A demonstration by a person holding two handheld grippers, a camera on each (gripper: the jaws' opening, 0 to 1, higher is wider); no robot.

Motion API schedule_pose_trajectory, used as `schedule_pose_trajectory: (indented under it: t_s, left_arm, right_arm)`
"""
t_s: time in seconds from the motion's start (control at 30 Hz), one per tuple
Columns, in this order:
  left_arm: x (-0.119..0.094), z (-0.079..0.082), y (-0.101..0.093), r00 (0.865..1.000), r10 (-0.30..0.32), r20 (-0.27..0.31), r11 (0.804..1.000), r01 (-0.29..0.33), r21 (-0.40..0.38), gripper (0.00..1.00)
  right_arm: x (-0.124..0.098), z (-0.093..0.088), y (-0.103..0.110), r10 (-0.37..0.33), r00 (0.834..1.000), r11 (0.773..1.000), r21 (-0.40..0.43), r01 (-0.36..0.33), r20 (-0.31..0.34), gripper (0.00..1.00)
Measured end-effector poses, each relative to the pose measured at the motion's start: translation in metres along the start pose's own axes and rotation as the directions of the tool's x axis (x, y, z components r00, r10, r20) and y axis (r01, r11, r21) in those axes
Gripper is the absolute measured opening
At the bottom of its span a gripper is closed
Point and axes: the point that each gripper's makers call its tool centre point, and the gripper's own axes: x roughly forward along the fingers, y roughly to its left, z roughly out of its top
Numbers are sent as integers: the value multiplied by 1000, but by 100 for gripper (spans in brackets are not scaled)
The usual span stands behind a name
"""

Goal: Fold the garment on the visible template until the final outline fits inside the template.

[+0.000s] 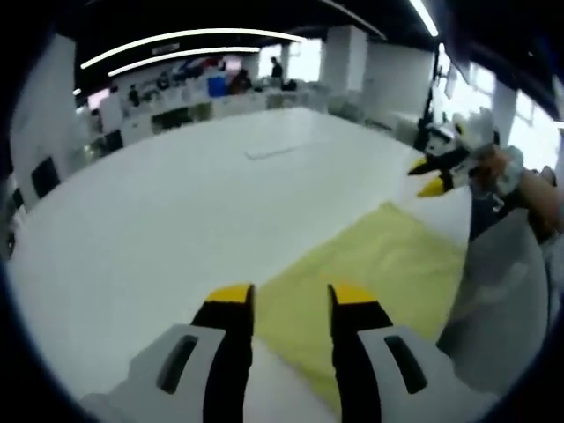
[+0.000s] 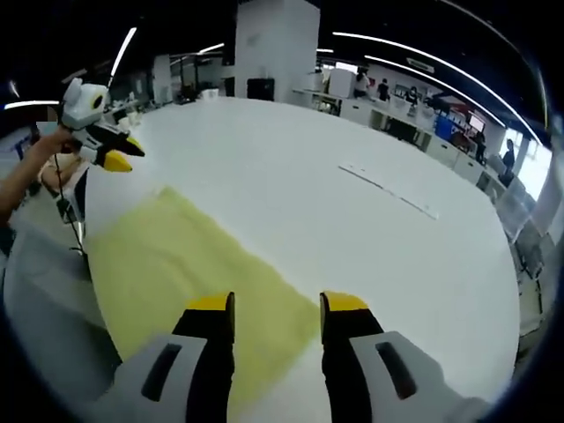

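Yellow garment lies flat on white table, apparently unfolded; both grippers hover at 6 o'clock, jaws apart, risking a one-layer pinch.

yellow garment on white table

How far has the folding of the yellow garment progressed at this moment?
Done: the yellow garment lies flat on the white table; no fold is evident. In hand: nothing; the left gripper and the right gripper are open above its edge. Left: gripping, folding, and fitting it to the template, which I cannot make out.
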Motion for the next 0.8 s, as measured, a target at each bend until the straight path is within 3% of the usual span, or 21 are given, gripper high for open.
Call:
schedule_pose_trajectory:
  t_s: [0.13, 0.53, 0.8]
  left_arm:
    - [-7, 3, -7, 999, -30, 17, 1000, 30, 4, 36]
    - [-25, 0, -35, 996, -95, 4, 992, 94, 85, 45]
    - [-39, 8, -45, 991, -130, 27, 986, 126, 105, 51]
  right_arm:
    - [-5, 5, 9, 41, 999, 999, 29, -41, 19, 43]
    - [-26, 1, 34, 81, 997, 995, -57, -81, -3, 56]
    - [-36, -5, 47, 95, 995, 989, -113, -98, -29, 63]
